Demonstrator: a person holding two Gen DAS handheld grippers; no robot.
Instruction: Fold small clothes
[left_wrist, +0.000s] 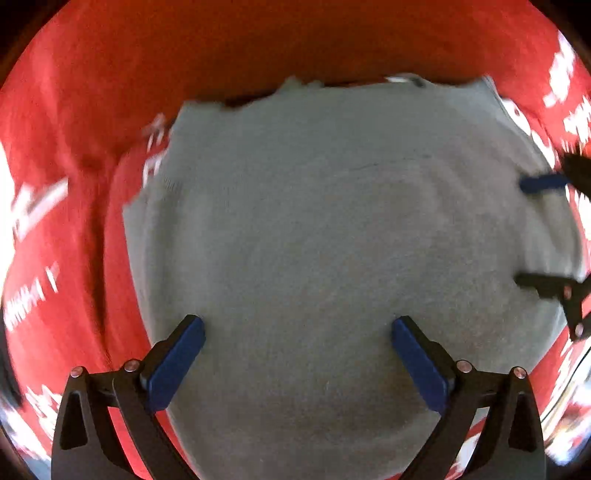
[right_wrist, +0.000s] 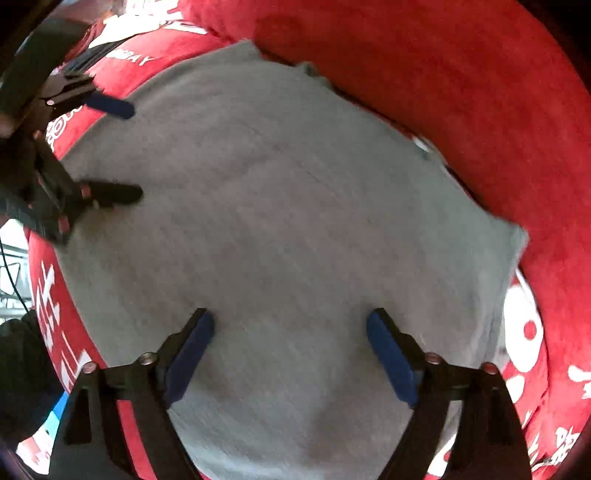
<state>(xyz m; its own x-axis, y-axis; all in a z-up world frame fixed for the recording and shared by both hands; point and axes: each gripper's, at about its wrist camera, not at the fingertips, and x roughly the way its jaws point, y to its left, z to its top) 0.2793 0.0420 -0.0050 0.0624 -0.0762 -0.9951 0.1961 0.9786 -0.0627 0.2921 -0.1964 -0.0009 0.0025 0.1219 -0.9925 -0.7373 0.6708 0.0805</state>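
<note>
I am looking straight down through both wrist cameras at a grey garment that is lying flat on a red cloth printed with white lettering. In the left wrist view my left gripper is hovering over the near part of the grey fabric, its blue-padded fingers standing wide apart with nothing between them but the cloth below; I am not gripping anything. The same view is catching my right gripper at its right edge, over the garment's side. The right wrist view is showing what the left one is not: the garment's far right corner hanging out over the red cloth, a small white tag at its upper edge, and a dark-gloved hand low on the left. There my right gripper is also spread wide and empty over the fabric, while my left gripper is showing at the upper left edge. Both pictures are smeared with motion blur.
</note>
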